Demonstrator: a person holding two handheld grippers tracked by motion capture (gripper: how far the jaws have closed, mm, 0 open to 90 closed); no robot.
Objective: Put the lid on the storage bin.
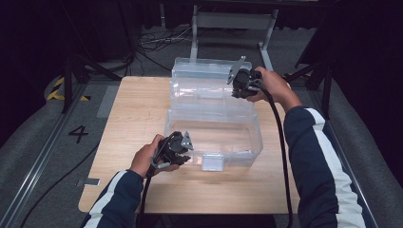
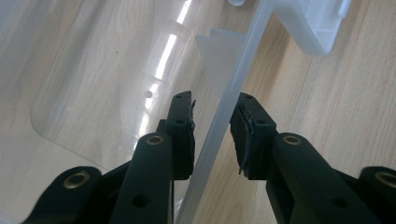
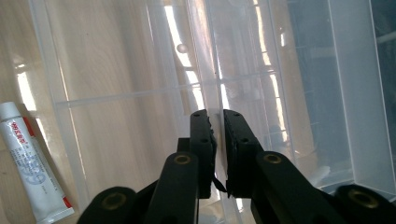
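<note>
My right gripper (image 3: 217, 140) clenched on clear plastic hinged box (image 1: 214, 128) lid edge; left gripper (image 2: 212, 135) released, astride near wall. I judge box light, slippery, flexible: grip rims.

the white tube (image 3: 35, 163) left of the right gripper's (image 3: 218, 126) jaws is cut off at the picture's left edge, its print too small to read. the clear box (image 2: 224, 112) wall between the left gripper's (image 2: 215, 123) jaws runs out of frame above and below.
</note>
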